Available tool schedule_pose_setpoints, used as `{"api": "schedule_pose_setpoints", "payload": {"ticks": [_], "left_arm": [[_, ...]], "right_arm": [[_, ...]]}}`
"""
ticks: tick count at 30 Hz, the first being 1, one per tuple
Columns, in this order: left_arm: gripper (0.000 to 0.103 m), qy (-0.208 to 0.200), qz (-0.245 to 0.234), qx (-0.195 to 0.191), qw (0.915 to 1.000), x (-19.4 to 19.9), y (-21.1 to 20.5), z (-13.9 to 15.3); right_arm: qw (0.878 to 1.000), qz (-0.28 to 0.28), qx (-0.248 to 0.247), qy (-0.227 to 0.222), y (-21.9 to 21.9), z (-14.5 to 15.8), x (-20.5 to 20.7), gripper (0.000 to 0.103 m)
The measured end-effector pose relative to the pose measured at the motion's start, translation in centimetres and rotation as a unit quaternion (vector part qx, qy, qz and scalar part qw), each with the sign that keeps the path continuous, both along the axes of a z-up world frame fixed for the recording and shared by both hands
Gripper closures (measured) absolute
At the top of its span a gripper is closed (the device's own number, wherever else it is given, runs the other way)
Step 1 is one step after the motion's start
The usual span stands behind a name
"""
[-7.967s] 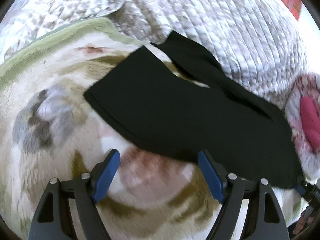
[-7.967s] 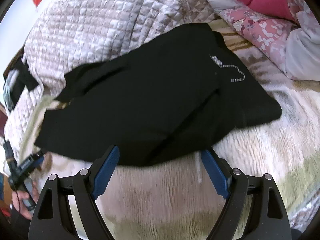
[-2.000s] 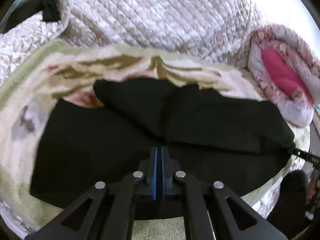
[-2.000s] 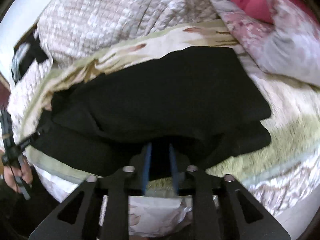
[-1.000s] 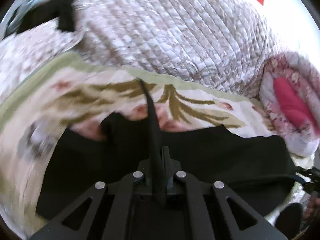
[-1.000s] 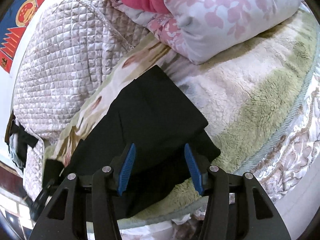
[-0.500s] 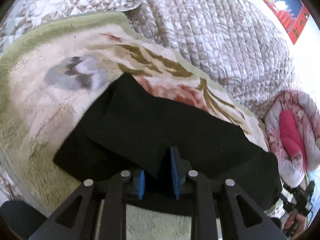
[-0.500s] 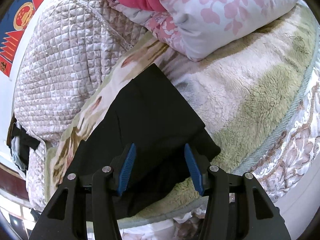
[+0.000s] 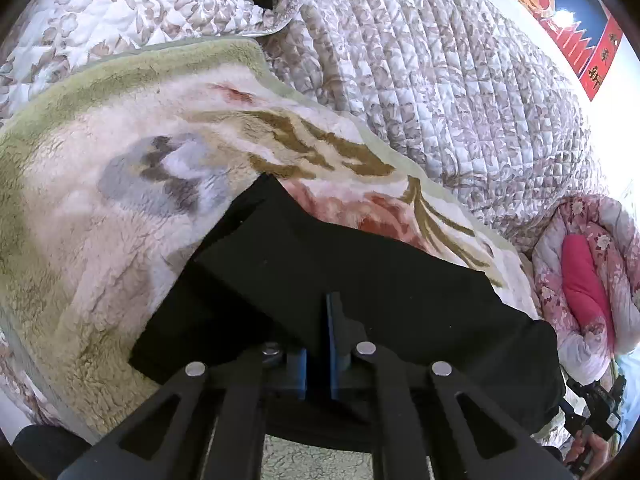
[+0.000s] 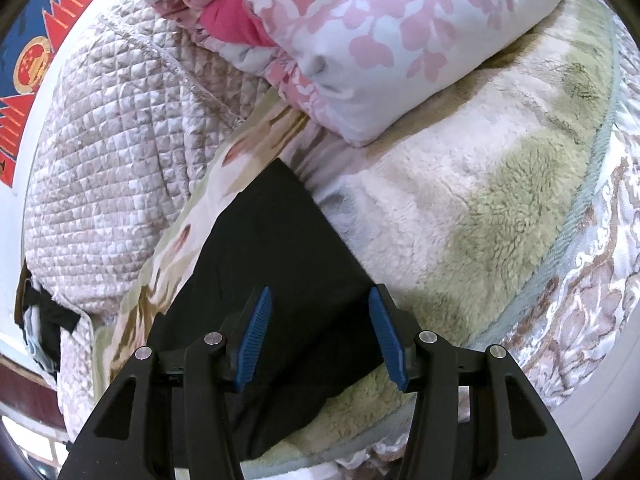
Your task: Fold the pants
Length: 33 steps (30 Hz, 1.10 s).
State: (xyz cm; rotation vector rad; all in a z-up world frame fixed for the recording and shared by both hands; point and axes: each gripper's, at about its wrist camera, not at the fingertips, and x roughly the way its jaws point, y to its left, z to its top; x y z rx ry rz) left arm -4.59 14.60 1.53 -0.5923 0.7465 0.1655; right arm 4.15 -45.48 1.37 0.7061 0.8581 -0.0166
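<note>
The black pants [image 9: 360, 276] lie folded lengthwise on a fleece blanket [image 9: 100, 240], with one layer lapped over another at their left end. My left gripper [image 9: 318, 320] sits low at their near edge, its jaws shut on a fold of the black cloth, which drapes over the left finger. In the right wrist view the same pants [image 10: 272, 248] run away to the upper left. My right gripper [image 10: 319, 294] hovers over their near right end, open with nothing pinched between its blue pads [image 10: 256, 332].
A quilted cover [image 9: 440, 80] is heaped behind the blanket. Pink floral pillows [image 10: 380, 40] lie to the right of the pants. The bed's near edge [image 10: 560, 320] falls away at the right. A hand with the other gripper [image 9: 592, 420] shows at the far right.
The left gripper came in lower over the pants' near edge and rolled; its jaws stood slightly apart half a second ago and are now closed on the cloth. The right gripper stayed put.
</note>
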Motion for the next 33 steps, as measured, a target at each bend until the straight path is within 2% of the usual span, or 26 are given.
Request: {"api": "schedule_pose_setpoints", "payload": {"ticks": [5,6,8,9,11,17,19,20,22,23,25,28,33], "left_arm": [[0.096,0.005,-0.005,0.006,1.0,0.4,-0.1,0.3],[0.096,0.006,-0.007,0.008,0.9999,0.4,-0.1,0.4],[0.097,0.004,-0.01,0.008,0.9999,0.6,-0.1,0.7],[0.098,0.002,-0.012,0.01,0.9999,0.7,-0.1,0.9],[0.099,0.0,-0.015,0.014,0.9998,0.8,-0.2,1.4],[0.099,-0.038,-0.008,0.007,0.9992,-0.2,1.0,5.2],[0.099,-0.049,-0.006,0.018,0.9986,-1.0,1.1,6.3],[0.099,-0.049,-0.005,0.026,0.9984,-1.4,1.1,6.4],[0.099,-0.031,-0.003,0.031,0.999,-1.7,1.2,5.1],[0.099,-0.011,-0.002,0.024,0.9997,-1.6,1.4,3.8],[0.099,0.025,0.003,0.007,0.9997,-1.7,1.7,1.3],[0.099,0.048,0.006,0.001,0.9988,-2.3,1.5,-0.5],[0.099,0.039,0.001,0.018,0.9991,-2.4,1.3,0.3]], "right_arm": [[1.0,-0.01,0.012,0.01,-0.8,-0.6,0.8,0.054],[1.0,-0.009,0.007,0.008,-0.7,-0.5,0.9,0.072],[1.0,-0.008,-0.005,0.004,-0.6,0.0,1.0,0.081],[1.0,-0.004,-0.009,-0.004,-0.7,0.4,1.0,0.09],[1.0,0.004,-0.01,-0.02,-0.7,1.4,0.9,0.093],[0.996,0.028,0.026,-0.08,-0.2,6.3,-0.9,0.095],[0.995,0.033,0.02,-0.092,0.3,7.2,-1.8,0.095],[0.995,0.032,0.015,-0.089,0.2,7.1,-2.1,0.095],[0.998,0.019,-0.006,-0.056,-0.3,5.2,-2.3,0.095],[1.0,0.013,-0.008,-0.02,-0.9,3.1,-2.1,0.095],[1.0,0.006,-0.003,0.014,-1.3,0.9,-2.0,0.095],[1.0,0.008,-0.008,0.012,-1.3,0.7,-2.4,0.095],[0.999,0.02,-0.034,0.003,-0.8,2.1,-2.1,0.095]]}}
